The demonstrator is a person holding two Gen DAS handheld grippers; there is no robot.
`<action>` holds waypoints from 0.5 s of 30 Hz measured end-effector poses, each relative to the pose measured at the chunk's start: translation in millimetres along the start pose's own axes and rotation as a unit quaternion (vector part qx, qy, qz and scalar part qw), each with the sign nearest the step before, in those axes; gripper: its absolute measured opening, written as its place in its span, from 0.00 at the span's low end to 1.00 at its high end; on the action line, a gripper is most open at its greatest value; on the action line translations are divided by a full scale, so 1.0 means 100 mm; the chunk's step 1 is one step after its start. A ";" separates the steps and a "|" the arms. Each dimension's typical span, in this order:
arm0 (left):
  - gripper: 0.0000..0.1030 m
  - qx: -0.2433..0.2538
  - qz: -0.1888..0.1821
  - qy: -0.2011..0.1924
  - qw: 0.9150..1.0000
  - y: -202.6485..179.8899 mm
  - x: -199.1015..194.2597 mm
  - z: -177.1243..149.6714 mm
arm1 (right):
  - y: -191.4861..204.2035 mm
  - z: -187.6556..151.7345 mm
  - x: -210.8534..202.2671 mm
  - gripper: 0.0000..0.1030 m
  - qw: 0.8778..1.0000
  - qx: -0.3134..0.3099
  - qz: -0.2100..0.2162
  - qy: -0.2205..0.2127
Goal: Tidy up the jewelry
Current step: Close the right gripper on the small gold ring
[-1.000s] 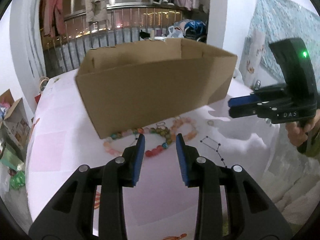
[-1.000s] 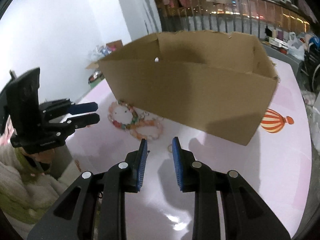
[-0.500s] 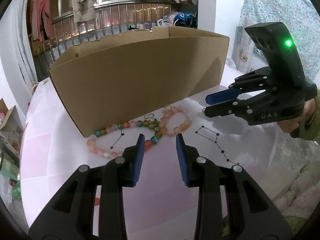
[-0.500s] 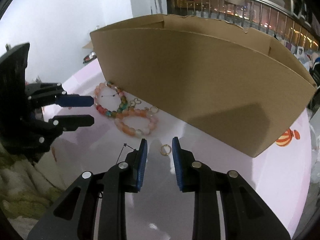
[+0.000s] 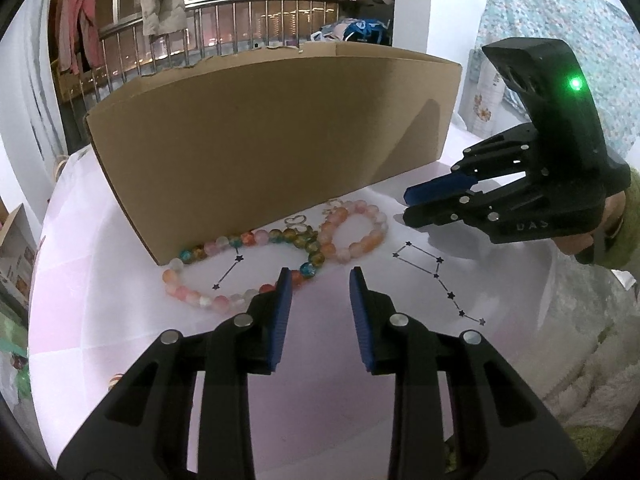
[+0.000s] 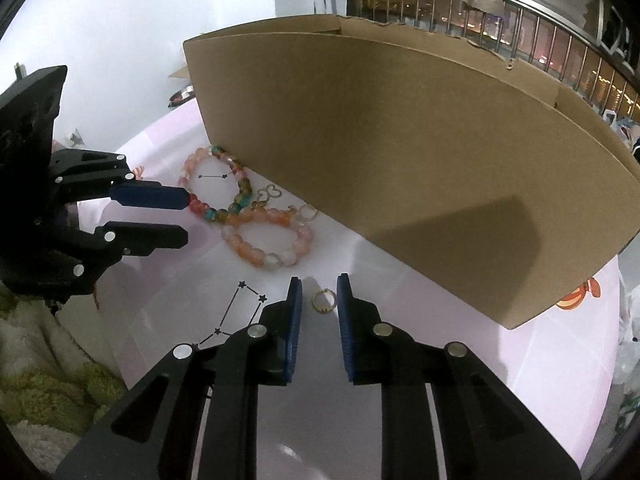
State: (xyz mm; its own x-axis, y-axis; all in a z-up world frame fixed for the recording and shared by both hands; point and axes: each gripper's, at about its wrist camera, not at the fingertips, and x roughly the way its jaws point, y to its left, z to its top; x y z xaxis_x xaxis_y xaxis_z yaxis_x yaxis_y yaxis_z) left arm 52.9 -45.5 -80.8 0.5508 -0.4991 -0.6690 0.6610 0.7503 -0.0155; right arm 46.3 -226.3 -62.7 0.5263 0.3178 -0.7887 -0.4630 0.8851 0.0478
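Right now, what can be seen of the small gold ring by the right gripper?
The ring is a small, thin, gold-coloured band that looks like metal, with what may be a tiny setting on its lower edge. It lies flat on the pale pink tablecloth, in front of the cardboard box and apart from the pink bead bracelet. It sits in the gap between the right gripper's jaws, which have just been closing; the blue pads do not yet press on it. The left wrist view does not show it.

On the table (image 6: 460, 380), two bead bracelets (image 6: 264, 240) lie touching along the front wall of the cardboard box (image 6: 420, 168), a small ring (image 6: 323, 301) lying apart, nearer than them.
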 end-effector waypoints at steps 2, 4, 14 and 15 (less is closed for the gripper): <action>0.27 -0.002 0.002 -0.001 1.000 0.01 -0.01 0.00 | 0.00 0.00 0.01 0.17 1.000 0.003 0.002 0.002; 0.27 -0.004 0.003 -0.003 1.000 0.02 -0.01 0.00 | 0.00 0.01 0.01 0.12 1.000 0.004 0.005 0.004; 0.27 -0.002 0.006 -0.010 1.000 0.01 -0.10 0.01 | -0.07 -0.05 -0.04 0.11 0.999 0.041 0.001 -0.003; 0.27 -0.002 0.005 -0.011 1.000 0.02 -0.10 0.01 | -0.09 -0.06 -0.05 0.11 0.999 0.046 0.000 -0.004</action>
State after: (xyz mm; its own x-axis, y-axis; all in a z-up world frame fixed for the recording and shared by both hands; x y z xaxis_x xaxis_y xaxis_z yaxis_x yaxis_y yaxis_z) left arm 49.1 -39.6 -73.7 0.5685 -0.5000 -0.6533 0.6533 0.7570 -0.0109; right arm 43.3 -237.7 -62.9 0.5319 0.3207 -0.7837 -0.3966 0.9121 0.1040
